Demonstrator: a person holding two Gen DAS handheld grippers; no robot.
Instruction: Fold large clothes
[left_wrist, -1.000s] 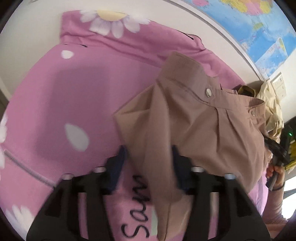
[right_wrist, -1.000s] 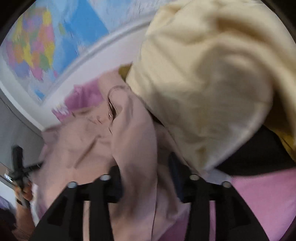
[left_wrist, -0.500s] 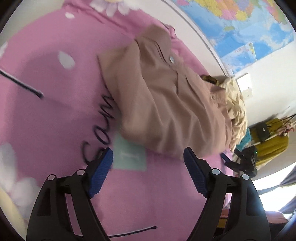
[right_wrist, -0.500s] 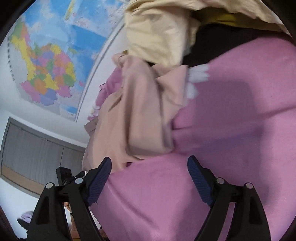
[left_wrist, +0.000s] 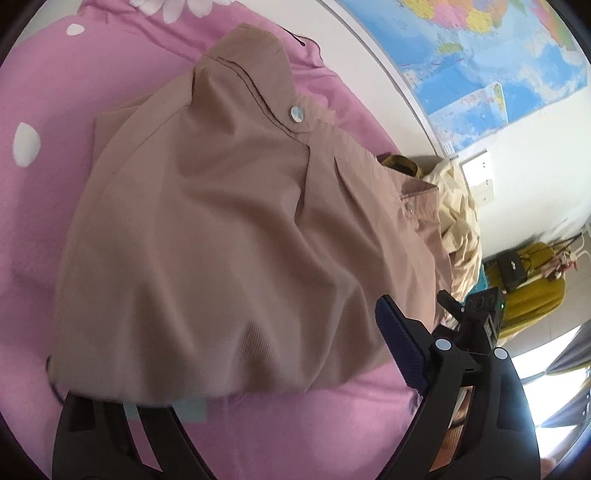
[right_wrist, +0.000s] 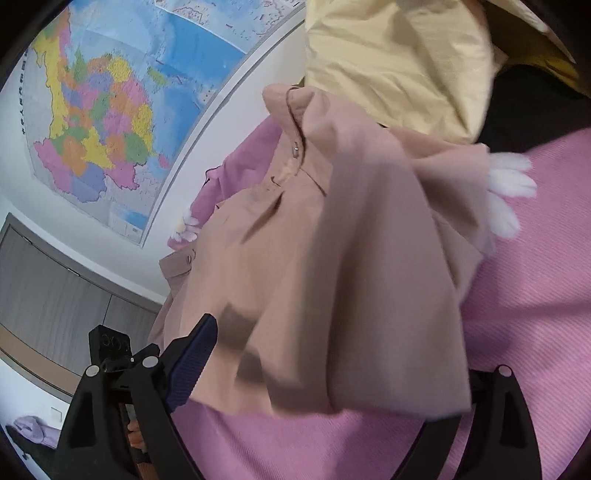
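Both claws stand with their jaws spread wide and nothing clamped between them. At the left claw (left_wrist: 236, 373) one blue-padded finger shows on the right side while the other is hidden under the near hem of the garment; at the right claw (right_wrist: 325, 373) one blue pad shows on the left and the other finger lies behind the cloth edge.

Between and just ahead of each pair of fingers lies the task's thing, a tan shirt (left_wrist: 229, 221), folded into a thick bundle on a pink bedspread (left_wrist: 40, 206). Its collar band with a pearly button (left_wrist: 296, 113) points away from the left claw, and its near fold edge overlaps that claw's fingers. From the right claw the shirt (right_wrist: 332, 266) fills the space ahead, its lower edge draped over the jaws.

By its look the cloth is thin, light and limp, with soft creases; it would likely sag and slide open if lifted by a single layer. A sound hold is probably at the folded edge or the stiffer collar band, pinching all layers together.

Beyond the shirt, far from the left claw, a pale yellow garment (left_wrist: 461, 206) is heaped, and a map (right_wrist: 122, 110) hangs on the wall past it.
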